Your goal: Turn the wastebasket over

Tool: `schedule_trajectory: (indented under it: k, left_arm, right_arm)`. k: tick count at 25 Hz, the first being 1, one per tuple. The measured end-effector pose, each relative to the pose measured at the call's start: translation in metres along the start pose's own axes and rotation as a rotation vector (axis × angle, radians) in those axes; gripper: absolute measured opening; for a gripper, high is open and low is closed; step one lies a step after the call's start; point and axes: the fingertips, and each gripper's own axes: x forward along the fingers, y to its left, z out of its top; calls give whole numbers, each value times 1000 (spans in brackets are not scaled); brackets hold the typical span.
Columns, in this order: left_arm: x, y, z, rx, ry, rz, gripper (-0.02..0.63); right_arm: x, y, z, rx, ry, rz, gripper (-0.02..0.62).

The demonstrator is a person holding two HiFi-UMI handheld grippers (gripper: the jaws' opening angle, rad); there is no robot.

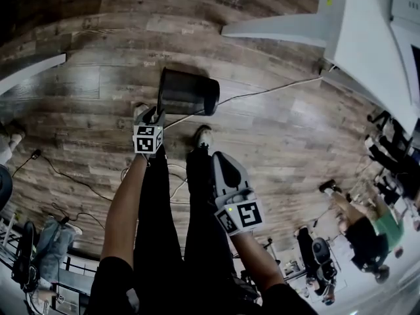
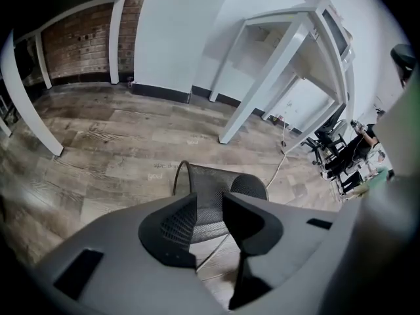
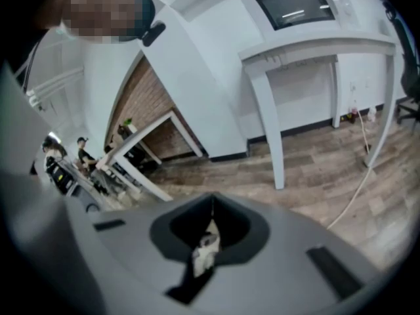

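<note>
The black mesh wastebasket lies on its side on the wooden floor, mouth to the left and round base to the right. My left gripper points down at its near rim, jaws apart. In the left gripper view the wastebasket shows through the gap of the left gripper, with the wire rim just past the left jaw; I see no pad pressing on it. My right gripper hangs lower right over the person's leg, well away from the basket. The right gripper is shut with nothing in it.
A white cable runs across the floor from the basket toward a white desk at the upper right. The person's shoes stand just in front of the basket. A black cable lies left. People sit at the right.
</note>
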Motion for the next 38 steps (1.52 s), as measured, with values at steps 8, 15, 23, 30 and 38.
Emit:
schedule_trajectory:
  k: [8,15,23,30,38]
  left_arm:
    - [22,10,-28,-10,58,28,149]
    - [44,20,-54,-76,107,43,149]
    - [56,17,-75,-75,164,15,155]
    - [64,17,-67,-95,142,-17,140]
    - [55,-6,-56,-9,168,-106,91]
  right_arm:
    - [36,-28,-25,69,38,-37,32]
    - [56,-46,-42,60,69,-42,32]
    - [67,-67,-70,89,110,-63,32]
    - [70,-70,-78,103,121,-60,32]
    - [64,-77,-76,124,125,-70,32]
